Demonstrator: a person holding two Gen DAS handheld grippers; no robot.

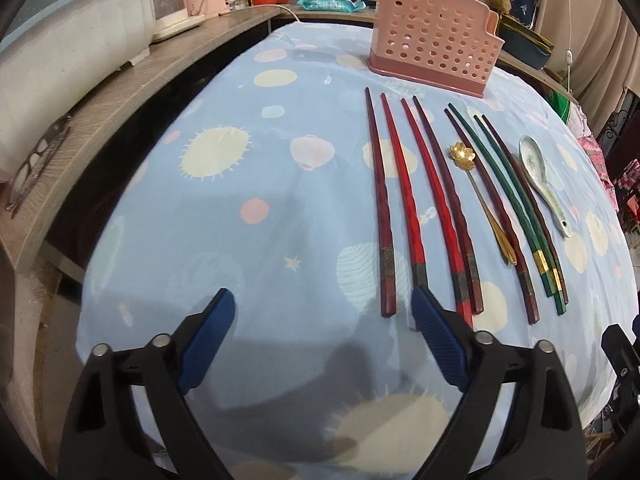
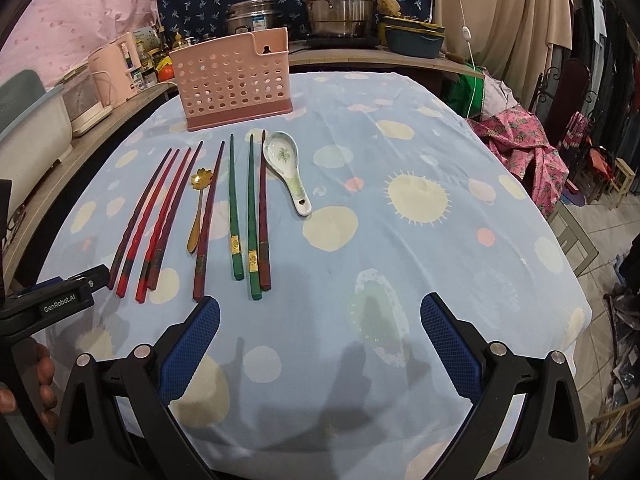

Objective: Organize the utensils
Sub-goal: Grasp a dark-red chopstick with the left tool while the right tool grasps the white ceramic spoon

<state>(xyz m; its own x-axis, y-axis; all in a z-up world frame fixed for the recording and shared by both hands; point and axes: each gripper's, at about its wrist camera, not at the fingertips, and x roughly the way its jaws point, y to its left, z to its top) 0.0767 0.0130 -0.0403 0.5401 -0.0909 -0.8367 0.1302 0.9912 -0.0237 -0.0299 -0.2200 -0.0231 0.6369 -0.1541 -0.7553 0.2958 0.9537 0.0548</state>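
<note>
Several red and dark red chopsticks (image 1: 416, 200) (image 2: 160, 216) and two green ones (image 1: 508, 196) (image 2: 242, 200) lie side by side on the blue spotted tablecloth (image 1: 240, 160). Among them lie a gold flower spoon (image 1: 462, 152) (image 2: 200, 178) and a white ceramic spoon (image 1: 534, 162) (image 2: 282, 152). A pink perforated holder (image 1: 434, 52) (image 2: 236, 80) stands upright behind them. My left gripper (image 1: 323, 300) is open; the near end of the leftmost chopstick shows between its jaws, untouched. My right gripper (image 2: 320, 304) is open over bare cloth, just right of the chopstick ends.
A wooden counter (image 1: 120, 92) along the left carries a white tub and pink appliances. Steel pots (image 2: 338, 4) stand on the shelf behind the table. Pink patterned cloth (image 2: 520, 140) and stools crowd the floor at the right. A hand (image 2: 40, 376) holds the left gripper's body.
</note>
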